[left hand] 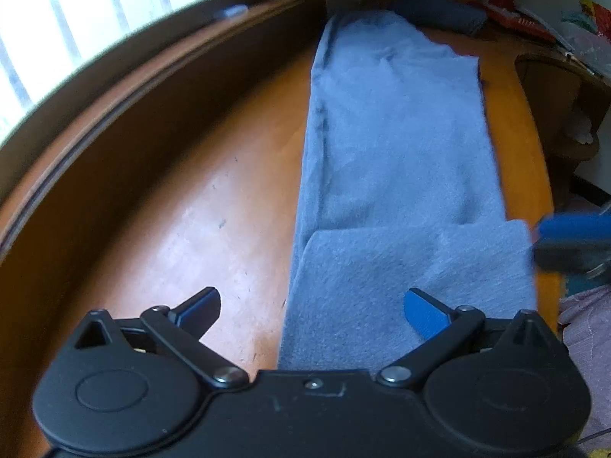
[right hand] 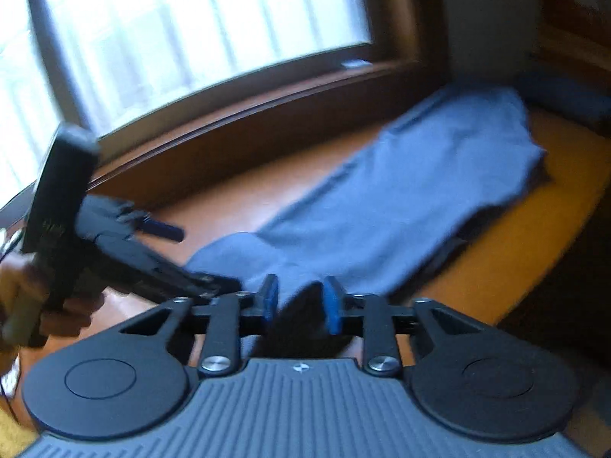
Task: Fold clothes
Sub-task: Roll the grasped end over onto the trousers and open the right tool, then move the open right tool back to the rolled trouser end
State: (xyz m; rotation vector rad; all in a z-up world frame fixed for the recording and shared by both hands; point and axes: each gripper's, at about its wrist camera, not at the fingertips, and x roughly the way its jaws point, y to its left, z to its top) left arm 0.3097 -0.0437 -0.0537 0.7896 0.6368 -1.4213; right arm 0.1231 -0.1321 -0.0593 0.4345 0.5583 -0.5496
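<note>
Your left gripper (left hand: 311, 311) sits nearest the lens in the left wrist view, its blue-padded fingers (left hand: 425, 315) spread wide with nothing between them; one finger is over the bare wooden table (left hand: 198, 229), the other over the near end of the grey-blue garment (left hand: 397, 145).

That garment lies flat on the table as a long narrow strip running away from you toward the far end, beside the window (left hand: 95, 26). Its cloth looks soft and fuzzy. At the near end a flap is folded over on top of the strip, with a straight edge across it.

Your right gripper (right hand: 299, 299) shows its pads drawn narrow, and a dark fold of the garment's near end stands up between them. The blur keeps you from telling whether the pads actually press on the cloth.

From the left wrist view you get the folded flap clearly, plus a darker blue bundle (left hand: 439, 11) beyond the far end of the garment; the right gripper is only a blurred blue-and-black shape at the right edge. From the right wrist view you see your left hand (right hand: 23, 297) around the left gripper's handle, and the strip's right edge raised, with a shadow under it.
</note>
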